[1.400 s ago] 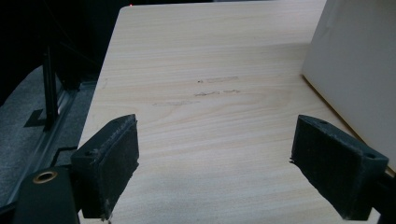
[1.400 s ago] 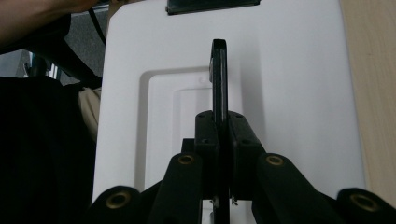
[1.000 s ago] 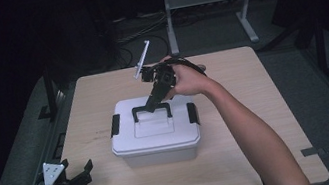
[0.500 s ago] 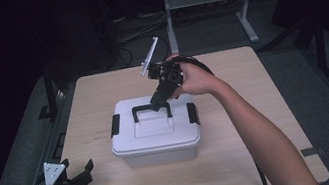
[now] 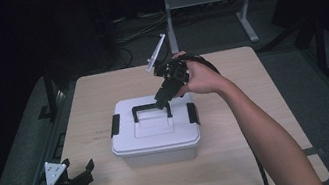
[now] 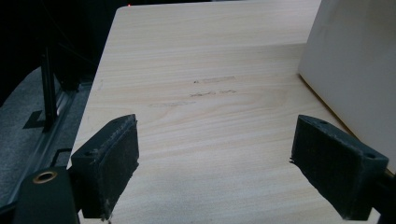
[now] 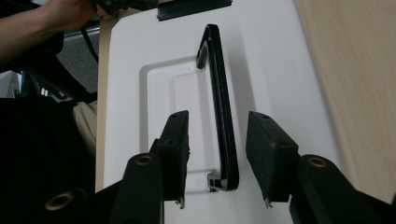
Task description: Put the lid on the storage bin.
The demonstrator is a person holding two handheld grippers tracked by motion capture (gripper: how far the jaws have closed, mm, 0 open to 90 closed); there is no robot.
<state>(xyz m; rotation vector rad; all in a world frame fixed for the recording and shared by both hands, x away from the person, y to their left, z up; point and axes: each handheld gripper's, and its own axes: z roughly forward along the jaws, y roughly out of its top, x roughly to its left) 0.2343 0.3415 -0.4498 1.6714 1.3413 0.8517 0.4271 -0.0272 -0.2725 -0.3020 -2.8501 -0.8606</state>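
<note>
Straddling the black handle [image 7: 219,107] of the white box [image 5: 154,132] at mid-table, the right gripper [image 7: 217,149] has just been opening, pads clear; the left gripper [image 6: 215,168] gapes empty near the table [image 5: 259,122] corner.

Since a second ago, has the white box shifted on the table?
No. The white box sits at the same spot relative to the table edges.

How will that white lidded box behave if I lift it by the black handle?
The white box looks like rigid plastic, so it probably won't flex. Its black handle is thin, smooth and seemingly hinged, so the box may swing. Both side latches look shut, so the lid should hold. Weight is unclear: contents are hidden.
</note>
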